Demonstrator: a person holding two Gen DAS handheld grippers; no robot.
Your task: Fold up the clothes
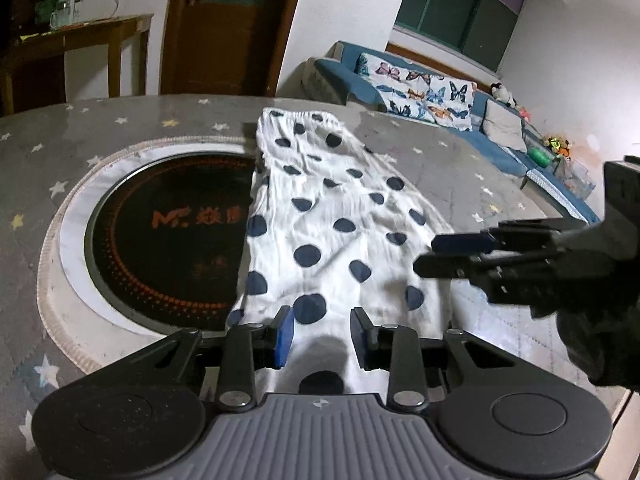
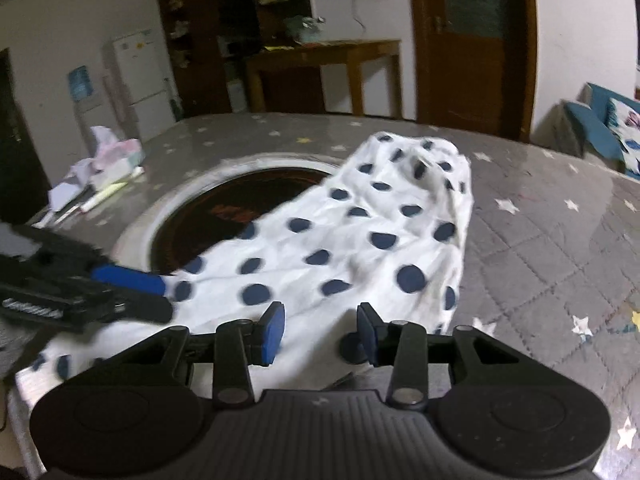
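Observation:
A white garment with dark blue polka dots [image 1: 332, 216] lies flat on the grey star-patterned table, its elastic waistband at the far end. It also shows in the right wrist view [image 2: 360, 240]. My left gripper [image 1: 322, 334] is open, its blue pads either side of the garment's near edge. My right gripper [image 2: 322, 332] is open over the near edge too. The right gripper shows from the side in the left wrist view [image 1: 444, 256], over the garment's right edge. The left gripper shows in the right wrist view [image 2: 148, 296], at the garment's left edge.
A round black cooktop [image 1: 172, 240] with a white rim is set in the table [image 1: 60, 152], partly under the garment's left side. Tissues and papers [image 2: 100, 164] lie at the far left. A blue sofa [image 1: 440, 96] stands beyond the table.

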